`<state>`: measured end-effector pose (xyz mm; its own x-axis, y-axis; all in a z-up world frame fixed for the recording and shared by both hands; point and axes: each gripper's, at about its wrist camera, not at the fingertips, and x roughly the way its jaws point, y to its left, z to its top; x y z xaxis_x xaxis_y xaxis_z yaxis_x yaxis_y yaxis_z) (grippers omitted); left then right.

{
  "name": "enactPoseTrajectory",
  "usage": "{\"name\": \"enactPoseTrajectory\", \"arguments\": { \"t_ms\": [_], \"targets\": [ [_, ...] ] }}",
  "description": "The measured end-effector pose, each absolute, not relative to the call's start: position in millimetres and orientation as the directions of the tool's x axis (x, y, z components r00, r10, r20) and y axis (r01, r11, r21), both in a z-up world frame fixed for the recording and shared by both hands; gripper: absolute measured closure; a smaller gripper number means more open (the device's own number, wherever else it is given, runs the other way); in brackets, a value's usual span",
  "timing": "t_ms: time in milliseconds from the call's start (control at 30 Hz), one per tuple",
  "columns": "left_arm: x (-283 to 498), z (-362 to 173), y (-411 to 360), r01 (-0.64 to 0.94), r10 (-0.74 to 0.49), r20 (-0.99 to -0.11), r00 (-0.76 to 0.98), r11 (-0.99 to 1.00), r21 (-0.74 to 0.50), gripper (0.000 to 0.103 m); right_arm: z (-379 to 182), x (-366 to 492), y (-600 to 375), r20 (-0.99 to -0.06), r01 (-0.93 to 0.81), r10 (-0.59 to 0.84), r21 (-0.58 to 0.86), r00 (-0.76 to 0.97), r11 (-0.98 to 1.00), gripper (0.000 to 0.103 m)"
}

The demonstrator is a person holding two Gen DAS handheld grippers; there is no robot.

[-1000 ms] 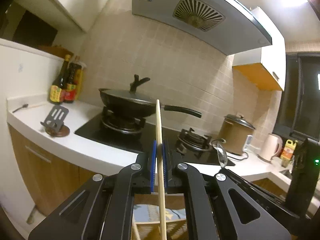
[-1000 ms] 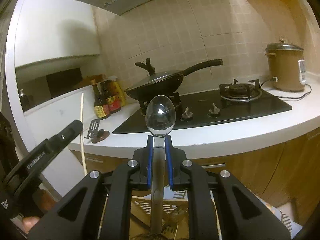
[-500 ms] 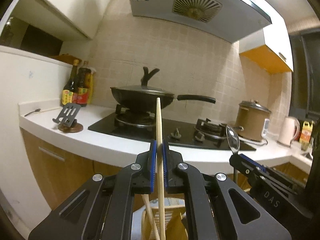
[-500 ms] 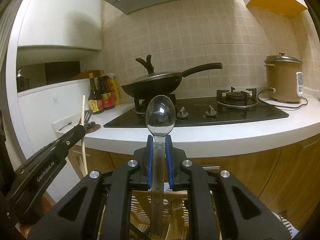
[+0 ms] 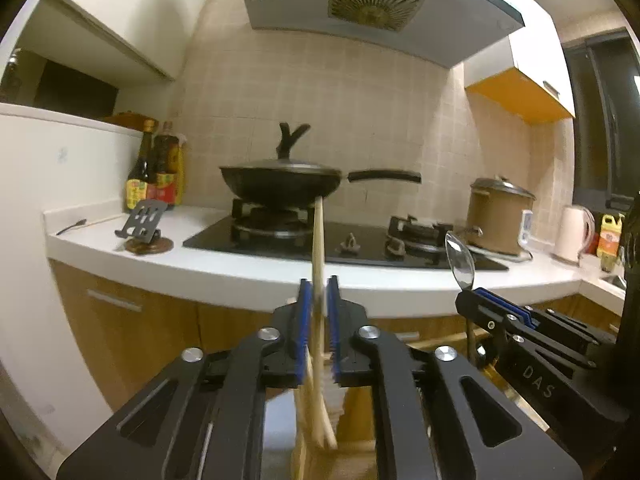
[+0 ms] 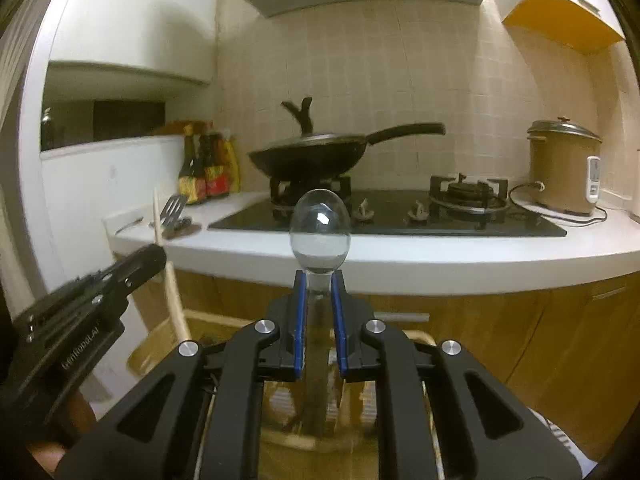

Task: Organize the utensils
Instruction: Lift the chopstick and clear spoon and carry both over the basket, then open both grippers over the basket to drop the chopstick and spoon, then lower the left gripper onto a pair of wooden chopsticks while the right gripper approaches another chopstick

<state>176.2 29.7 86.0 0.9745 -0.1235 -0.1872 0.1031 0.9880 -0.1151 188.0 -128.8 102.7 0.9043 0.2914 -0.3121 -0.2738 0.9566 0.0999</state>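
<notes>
A pale wooden chopstick (image 5: 319,236) stands nearly upright between the blue pads of my left gripper (image 5: 318,284). The jaws are opening, and a thin gap shows on each side of the stick, whose lower end blurs among other sticks in a light woven holder (image 5: 360,400) below. My right gripper (image 6: 319,276) is shut on the handle of a metal spoon (image 6: 320,232), bowl up, over the same holder (image 6: 216,318). The left gripper (image 6: 152,252) and its chopstick (image 6: 157,216) show at the left of the right wrist view. At the right of the left wrist view are the right gripper (image 5: 480,296) and spoon (image 5: 460,258).
Ahead runs a white counter (image 5: 200,264) with wooden cabinet fronts beneath. On it are a black hob (image 5: 360,236) with a lidded wok (image 5: 280,184), sauce bottles (image 5: 156,176), a small black stand (image 5: 144,220), a brown rice cooker (image 5: 498,216) and a kettle (image 5: 572,232).
Both grippers have sunk, so the counter edge sits higher in both views. The left pads have parted from the chopstick, which now leans slightly. The spoon stays gripped.
</notes>
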Motion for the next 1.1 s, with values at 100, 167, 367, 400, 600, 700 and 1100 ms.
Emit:
{"name": "enactPoseTrajectory", "arguments": {
  "t_ms": [100,167,367,400,600,700,1100],
  "targets": [
    [165.3,90.9,32.7,0.101,-0.126,-0.256,0.958,0.989,-0.106,0.077,107.0,177.7,-137.3,-0.378,-0.272,0.306,0.142,0.874,0.952,0.077],
    [161.9,95.6,34.9,0.102,-0.132,-0.321,0.938,0.989,-0.109,0.077,109.8,172.1,-144.7,-0.437,-0.258,0.307,0.168,0.846,0.951,0.069],
    [142.3,100.2,53.8,0.086,-0.211,-0.534,0.818,0.965,-0.25,0.074,118.1,149.4,-192.6,-0.642,-0.094,0.246,0.263,0.726,0.96,0.063],
    [139.3,96.7,54.4,0.087,-0.23,-0.57,0.789,0.96,-0.267,0.074,114.5,146.4,-202.6,-0.69,-0.047,0.219,0.259,0.69,0.965,0.063],
    [149.2,50.6,19.0,0.151,-0.445,-0.768,0.461,0.892,-0.426,0.074,63.4,133.3,-239.1,-0.873,0.136,0.273,0.353,0.404,0.926,0.063],
    [159.2,21.1,-9.3,0.185,-0.519,-0.798,0.308,0.855,-0.484,0.074,44.9,121.7,-235.6,-0.902,0.123,0.279,0.334,0.328,0.935,0.064],
    [170.7,-42.5,-71.9,0.21,-0.461,-0.865,0.2,0.882,-0.421,0.074,14.8,84.8,-242.0,-0.924,0.124,0.256,0.3,0.285,0.946,0.07]
  ]
}}
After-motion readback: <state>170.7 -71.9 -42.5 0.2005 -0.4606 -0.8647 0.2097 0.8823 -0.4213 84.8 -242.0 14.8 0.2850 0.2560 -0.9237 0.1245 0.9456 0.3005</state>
